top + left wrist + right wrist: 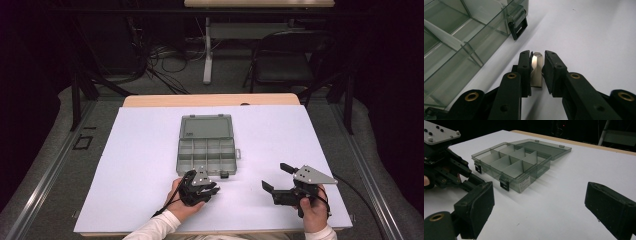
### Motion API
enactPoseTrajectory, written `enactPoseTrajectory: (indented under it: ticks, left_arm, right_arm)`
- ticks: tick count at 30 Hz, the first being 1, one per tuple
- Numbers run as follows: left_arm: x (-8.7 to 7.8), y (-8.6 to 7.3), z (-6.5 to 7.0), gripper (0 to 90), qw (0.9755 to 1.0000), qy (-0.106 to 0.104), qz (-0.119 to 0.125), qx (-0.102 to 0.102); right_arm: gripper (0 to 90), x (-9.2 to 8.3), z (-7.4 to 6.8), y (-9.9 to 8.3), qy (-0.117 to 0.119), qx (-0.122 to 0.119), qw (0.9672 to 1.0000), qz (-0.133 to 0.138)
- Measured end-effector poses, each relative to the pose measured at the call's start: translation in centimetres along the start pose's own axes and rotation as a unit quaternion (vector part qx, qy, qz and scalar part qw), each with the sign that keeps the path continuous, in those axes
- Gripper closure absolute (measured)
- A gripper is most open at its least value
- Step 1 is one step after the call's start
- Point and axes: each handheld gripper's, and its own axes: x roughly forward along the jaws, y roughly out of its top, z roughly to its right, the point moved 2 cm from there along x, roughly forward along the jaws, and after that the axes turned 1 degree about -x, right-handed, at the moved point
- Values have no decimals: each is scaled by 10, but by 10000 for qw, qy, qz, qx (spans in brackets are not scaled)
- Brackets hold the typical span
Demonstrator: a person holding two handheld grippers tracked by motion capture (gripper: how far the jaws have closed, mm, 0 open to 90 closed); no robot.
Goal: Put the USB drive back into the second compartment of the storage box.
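Looking along the left tongs (537, 65), the left gripper view is showing what the high view is hiding under the hand: a small silvery metal piece (537, 71), faceted at its far end, is sitting upright between the two black pads. The jaws are standing nearly closed and are pressing on it from both sides, so the left tongs are gripping the metal piece just above the white sheet on the table (594, 37), close beside the black latch (517, 26) on the front wall of the clear organizer box (461, 42). In the high view the left tongs (214, 188) are appearing as a dark cluster in the person's left hand (182, 197), near the table's near edge and just in front of the box's near right corner; the piece itself is too small to make out there.

The right gripper view is giving the low, slanted look at the organizer box (516, 163): its lid is lying open and flat toward the far edge, and white dividers are splitting the tray into compartments. The right tongs (541, 205) are standing wide open, holding and touching nothing, hovering over bare sheet near the table's near right corner, well apart from the box (207, 147) in the high view, where the right tongs (276, 176) are pointing toward the left.
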Motion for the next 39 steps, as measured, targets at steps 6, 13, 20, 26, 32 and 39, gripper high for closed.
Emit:
enactPoseTrajectory:
  ticks: [6,13,20,26,32,39]
  left_arm:
    - [2,-1,1,766,10000,26,-68,64]
    - [2,-1,2,778,9999,23,-52,88]
    - [2,-1,2,787,9999,21,-49,93]
    - [2,-1,1,790,10000,4,-47,69]
    - [2,-1,1,790,10000,-10,-69,66]
    - [2,-1,1,791,10000,-27,-74,57]
  right_arm:
    - [87,0,0,0,1,-2,10000,-3]
    - [88,0,0,0,3,1,10000,-4]
    - [89,-1,0,0,-14,18,10000,-3]
    - [90,0,0,0,-11,9,10000,-7]
    - [91,0,0,0,-2,14,10000,-1]
    - [91,0,0,0,-2,4,10000,-5]
